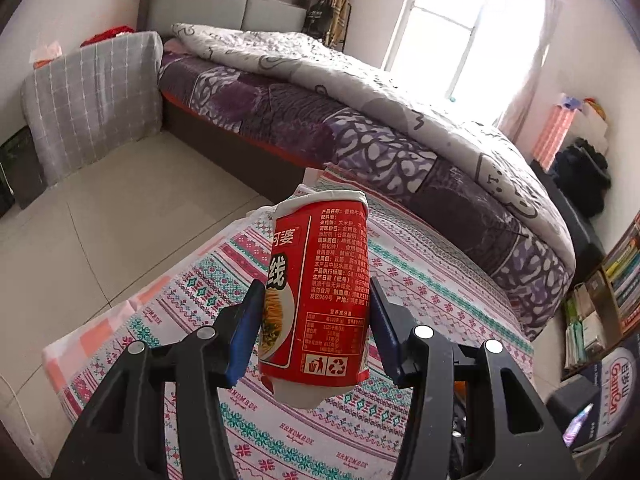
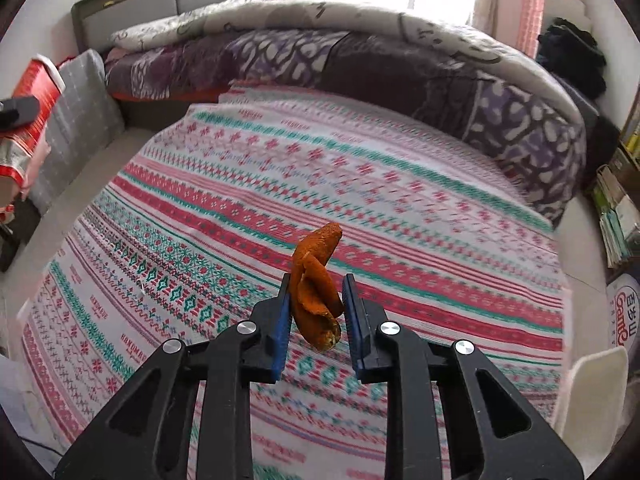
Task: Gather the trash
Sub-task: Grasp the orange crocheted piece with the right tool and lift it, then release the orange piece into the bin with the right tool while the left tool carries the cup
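Your left tongs (image 1: pixel 314 320) are pinching the red cup (image 1: pixel 320 288) around its lower half, and your right tongs (image 2: pixel 314 304) are pinching the orange peel (image 2: pixel 316 288). Both pieces of trash are hanging in the air above the table (image 2: pixel 420 208) with the striped cloth, well apart from each other.

The cup is leaning a little between the blue pads (image 1: pixel 244 332), and its wall looks thin, so if you are squeezing harder it may crush, and if you are loosening it may slide out. Something may still be inside; I cannot tell. The peel is curled and only its middle is between the pads, so a quick swing may be shaking it free onto the cloth.

The bed (image 1: pixel 360 120) is standing just beyond the table, a bookshelf (image 1: pixel 616 280) is at your right, and a white bin edge (image 2: pixel 592 384) is showing near the right tongs. I cannot tell if it is the trash bin.
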### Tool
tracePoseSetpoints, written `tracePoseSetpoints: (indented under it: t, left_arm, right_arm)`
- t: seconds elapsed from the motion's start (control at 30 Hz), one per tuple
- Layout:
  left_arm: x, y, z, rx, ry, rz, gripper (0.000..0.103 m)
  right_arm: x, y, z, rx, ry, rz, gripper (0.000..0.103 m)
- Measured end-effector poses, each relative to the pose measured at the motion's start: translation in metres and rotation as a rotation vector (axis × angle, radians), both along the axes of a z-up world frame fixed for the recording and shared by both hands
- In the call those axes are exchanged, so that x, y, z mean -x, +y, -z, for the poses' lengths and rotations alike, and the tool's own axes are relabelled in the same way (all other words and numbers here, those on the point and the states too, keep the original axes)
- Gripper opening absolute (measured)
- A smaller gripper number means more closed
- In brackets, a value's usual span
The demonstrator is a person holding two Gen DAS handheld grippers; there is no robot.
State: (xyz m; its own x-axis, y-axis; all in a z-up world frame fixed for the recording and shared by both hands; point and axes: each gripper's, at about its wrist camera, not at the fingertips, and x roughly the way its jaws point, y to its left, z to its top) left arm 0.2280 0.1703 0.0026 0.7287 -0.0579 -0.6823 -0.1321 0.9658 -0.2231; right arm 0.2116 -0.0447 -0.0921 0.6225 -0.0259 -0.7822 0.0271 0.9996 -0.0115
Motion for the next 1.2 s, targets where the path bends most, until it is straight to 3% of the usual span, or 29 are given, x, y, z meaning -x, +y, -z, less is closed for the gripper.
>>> tracePoseSetpoints:
  t: [0.33, 0.57, 0.73, 1.0, 1.2]
  left_arm:
    - [0.026, -0.032, -0.015, -0.041, 0.005, 0.032, 0.051]
    - [0.060, -0.075, -0.023, -0.144, 0.014, 0.102, 0.051]
    - [0.088, -0.098, -0.025, -0.145, 0.015, 0.136, 0.051]
    - [0.130, -0.140, -0.020, -0.112, -0.035, 0.202, 0.051]
    - [0.149, -0.182, -0.021, -0.151, -0.102, 0.291, 0.051]
  right_arm:
    - [0.053, -0.045, -0.034, -0.034, -0.060, 0.084, 0.023]
    - [0.096, -0.077, -0.060, -0.034, -0.094, 0.143, 0.023]
    - [0.124, -0.104, -0.077, -0.056, -0.125, 0.188, 0.023]
    - [0.161, -0.143, -0.086, -0.050, -0.176, 0.251, 0.024]
    - [0.179, -0.172, -0.089, -0.023, -0.216, 0.303, 0.024]
